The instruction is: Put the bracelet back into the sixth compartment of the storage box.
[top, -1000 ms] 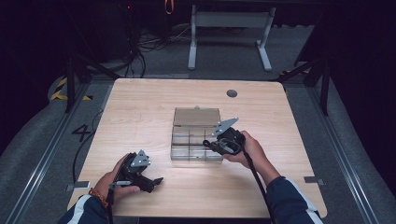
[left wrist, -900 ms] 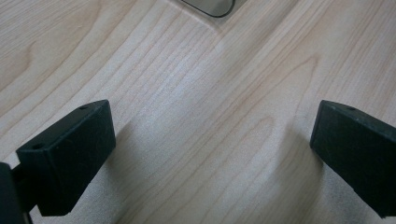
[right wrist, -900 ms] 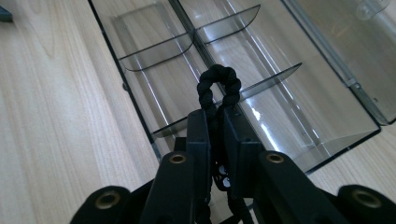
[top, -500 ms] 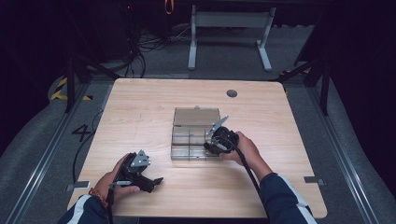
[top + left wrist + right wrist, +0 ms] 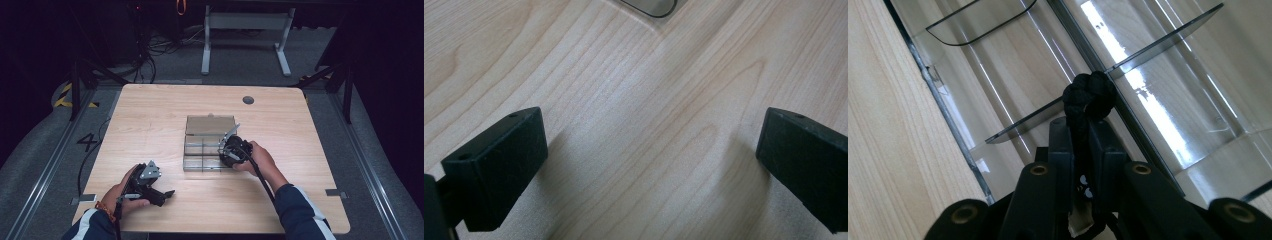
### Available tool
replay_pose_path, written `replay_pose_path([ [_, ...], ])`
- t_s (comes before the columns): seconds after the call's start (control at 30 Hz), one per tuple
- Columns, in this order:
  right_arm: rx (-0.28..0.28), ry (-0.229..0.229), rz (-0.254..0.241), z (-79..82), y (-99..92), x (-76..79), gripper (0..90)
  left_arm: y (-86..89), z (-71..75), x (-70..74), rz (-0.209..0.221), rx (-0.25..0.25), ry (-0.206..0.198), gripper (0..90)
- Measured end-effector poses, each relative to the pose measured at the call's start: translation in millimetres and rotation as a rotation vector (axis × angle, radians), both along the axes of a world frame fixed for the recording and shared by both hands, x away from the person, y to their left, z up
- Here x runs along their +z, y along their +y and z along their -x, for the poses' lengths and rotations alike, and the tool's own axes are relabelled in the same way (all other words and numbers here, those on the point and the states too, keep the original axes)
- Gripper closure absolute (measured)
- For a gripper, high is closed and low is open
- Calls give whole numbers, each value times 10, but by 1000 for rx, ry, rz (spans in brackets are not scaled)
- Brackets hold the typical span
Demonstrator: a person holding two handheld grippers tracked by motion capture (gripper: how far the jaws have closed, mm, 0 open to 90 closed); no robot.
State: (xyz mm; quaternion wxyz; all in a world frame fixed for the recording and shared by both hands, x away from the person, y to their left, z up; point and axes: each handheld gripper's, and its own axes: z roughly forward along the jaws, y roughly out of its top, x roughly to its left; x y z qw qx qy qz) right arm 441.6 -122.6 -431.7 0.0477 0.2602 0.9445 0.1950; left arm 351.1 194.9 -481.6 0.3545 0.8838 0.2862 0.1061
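High view: the right gripper (image 5: 226,148) hangs over the clear divided box (image 5: 205,145) at mid-table (image 5: 150,110), jaws clamped on a black knotted cord (image 5: 1088,97); the left gripper (image 5: 167,192) rests near the front edge, jaws wide apart, holding nothing.

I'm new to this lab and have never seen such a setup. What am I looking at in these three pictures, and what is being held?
No robot here: a person at a wooden table holds a hand-operated two-jaw gripper in each hand. The high view looks down from above the person's side. The other two pictures come from small cameras riding on the grippers, looking along their black jaws.

On the table lies a clear plastic compartment box with its lid open.

The right gripper is over the box, jaws shut on a small black knotted cord, above the clear dividers.

The left gripper rests near the table's front edge, jaws wide apart over bare wood, holding nothing.
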Motion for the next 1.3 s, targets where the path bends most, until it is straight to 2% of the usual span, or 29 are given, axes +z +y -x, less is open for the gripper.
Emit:
replay_pose_path([
  [0.27,16,-7,-2,34,18,-13,816,-1,1,0,1,2,1,6],
  [0.4,16,-9,2,44,16,-2,756,-1,1,-1,2,1,0,6],
  [0.6,2,-61,-22,88,-24,110,681,-1,1,0,1,2,1,6],
  [0.8,10,-101,-49,130,-69,196,650,0,0,0,0,0,0,6],
  [1.13,46,-175,-29,263,-109,325,642,-1,1,0,1,2,1,6],
  [1.3,56,-182,-26,316,-170,365,633,-1,1,0,1,2,1,6],
])
